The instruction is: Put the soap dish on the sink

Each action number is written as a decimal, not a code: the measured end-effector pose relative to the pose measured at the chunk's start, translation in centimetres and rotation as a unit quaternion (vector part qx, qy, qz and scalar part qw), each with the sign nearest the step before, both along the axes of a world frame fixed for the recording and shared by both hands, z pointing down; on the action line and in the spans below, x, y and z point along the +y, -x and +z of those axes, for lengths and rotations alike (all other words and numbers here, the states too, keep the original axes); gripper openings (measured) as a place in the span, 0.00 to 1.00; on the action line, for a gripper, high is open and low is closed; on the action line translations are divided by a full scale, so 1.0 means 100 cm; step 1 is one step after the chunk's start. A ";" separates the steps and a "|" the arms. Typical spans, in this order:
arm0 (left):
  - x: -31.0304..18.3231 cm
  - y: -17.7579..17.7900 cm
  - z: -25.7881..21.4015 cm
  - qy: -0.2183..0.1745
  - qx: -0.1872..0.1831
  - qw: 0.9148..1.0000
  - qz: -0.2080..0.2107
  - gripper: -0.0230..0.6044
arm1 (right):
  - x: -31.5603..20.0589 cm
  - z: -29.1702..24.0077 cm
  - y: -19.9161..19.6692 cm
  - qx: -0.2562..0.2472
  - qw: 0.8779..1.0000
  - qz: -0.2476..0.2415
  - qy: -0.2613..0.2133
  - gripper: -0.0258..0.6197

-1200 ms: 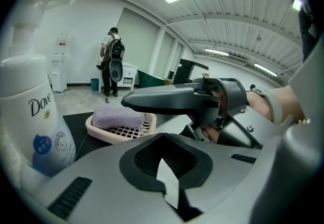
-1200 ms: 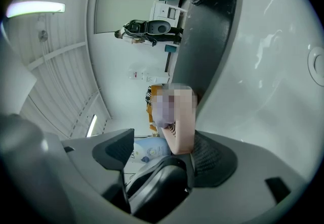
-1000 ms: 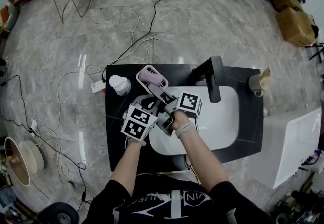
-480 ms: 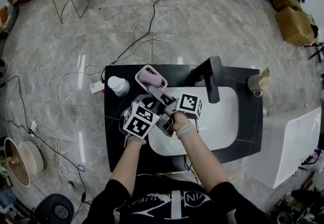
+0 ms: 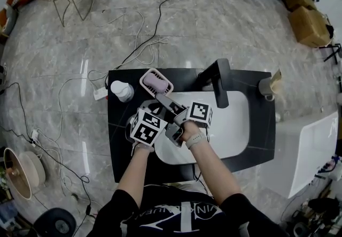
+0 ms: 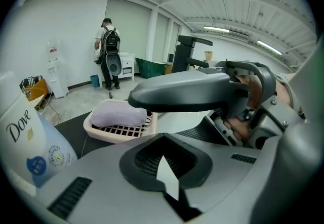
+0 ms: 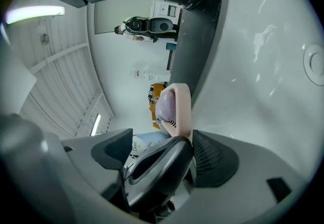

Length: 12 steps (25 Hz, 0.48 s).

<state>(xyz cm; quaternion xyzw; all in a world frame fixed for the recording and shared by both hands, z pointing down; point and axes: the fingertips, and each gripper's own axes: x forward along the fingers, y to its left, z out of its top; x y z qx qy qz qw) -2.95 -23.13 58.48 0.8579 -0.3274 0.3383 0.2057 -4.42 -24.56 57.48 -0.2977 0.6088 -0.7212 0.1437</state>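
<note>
The pink soap dish (image 5: 156, 82), holding a lilac soap bar, lies flat on the black counter at the back left corner of the white sink basin (image 5: 230, 123). My right gripper (image 5: 163, 100) reaches the dish's near end with its jaws apart, one above the rim and one below. In the right gripper view the dish (image 7: 178, 109) shows edge-on between the jaw tips, unclamped. My left gripper (image 5: 154, 108) sits close beside, shut and empty. From the left gripper view the dish (image 6: 119, 124) lies just ahead, under the right gripper's upper finger (image 6: 187, 91).
A white Dove bottle (image 5: 122, 90) stands on the counter left of the dish. The black faucet (image 5: 220, 82) rises behind the basin, and a cup (image 5: 267, 87) stands at the back right corner. Cables trail over the floor to the left. A person (image 6: 107, 51) stands far off.
The dish looked raised and tilted a second ago and now lies flat on the counter corner. My right gripper has slid back a little toward me. The left gripper has barely moved.
</note>
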 end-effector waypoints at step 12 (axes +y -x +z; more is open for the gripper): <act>0.014 0.002 -0.009 -0.019 -0.001 1.000 -0.006 0.06 | 0.025 -0.001 -0.019 0.010 1.000 0.015 -0.025 0.57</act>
